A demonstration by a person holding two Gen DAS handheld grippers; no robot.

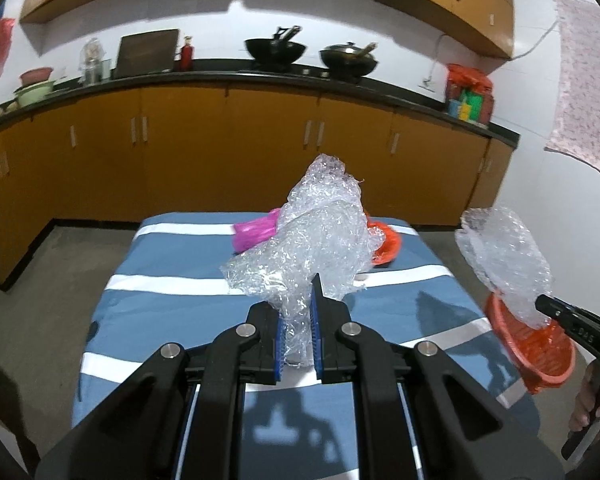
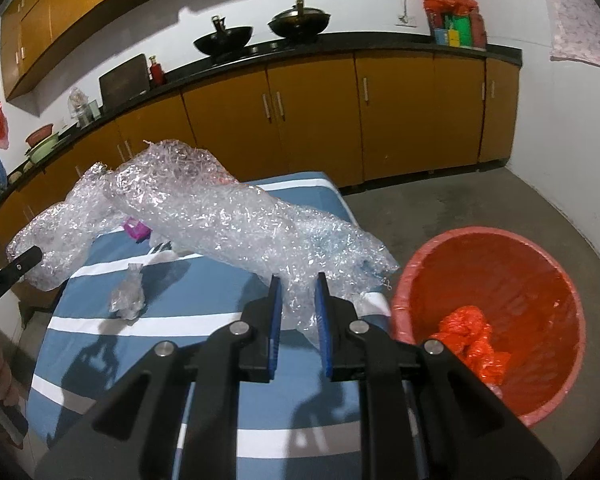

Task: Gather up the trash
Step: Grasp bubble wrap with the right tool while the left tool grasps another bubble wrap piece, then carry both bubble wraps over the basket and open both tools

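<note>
From my left wrist camera, my left gripper [image 1: 298, 312] is clamped on a crumpled piece of bubble wrap [image 1: 312, 232] held up over the blue-and-white striped table [image 1: 172, 292], with my right gripper [image 1: 548, 304] off to the right pinching a second clear piece [image 1: 504, 256] above the red bin [image 1: 540, 356]. From my right wrist camera, my right gripper [image 2: 298, 300] is closed on that long clear piece [image 2: 228, 216], lifted beside the red bin [image 2: 500, 264], which holds a crumpled red bag [image 2: 476, 340], while a small clear scrap [image 2: 129, 296] lies on the table [image 2: 204, 296].
</note>
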